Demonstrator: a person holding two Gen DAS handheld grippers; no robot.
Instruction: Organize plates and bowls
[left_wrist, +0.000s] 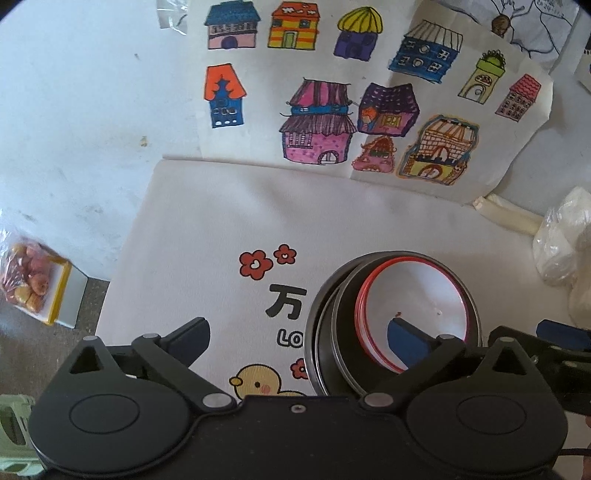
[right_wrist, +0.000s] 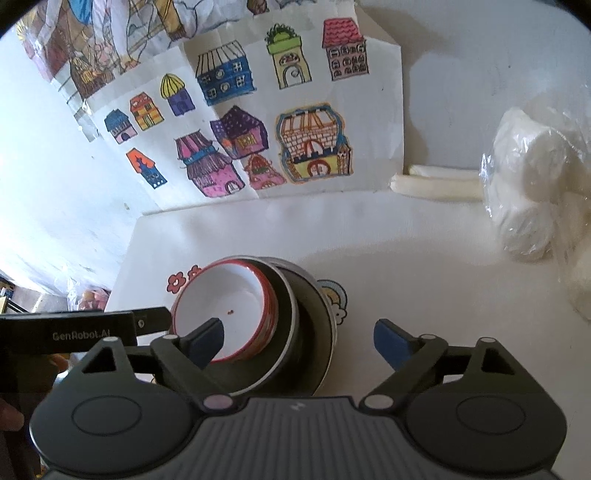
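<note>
1. White cloth (left_wrist: 229, 221) printed with red flowers, a yellow duck and the character "万" above the letters "LO" is covering the table, lying under everything else.
2. Paper sheet (left_wrist: 332, 92) with hand-coloured houses is leaning against the wall behind the cloth, with a clear plastic bag of white rolls (right_wrist: 532, 184) sitting off to the right side.
3. Dark metal bowls (right_wrist: 314, 332) are sitting nested on the cloth, slightly off-centre from one another.
4. Red-rimmed white bowl (left_wrist: 417, 291) is lying innermost in that stack, a small dark speck showing on its bottom.
5. Left gripper (left_wrist: 299, 339), lettered "GenRobot.AI" on its side, is hanging with its jaws wide apart, one finger over the white bowl, gripping nothing.
6. Right gripper (right_wrist: 299, 341) is likewise standing spread, straddling the stack's rims without pressing.
</note>
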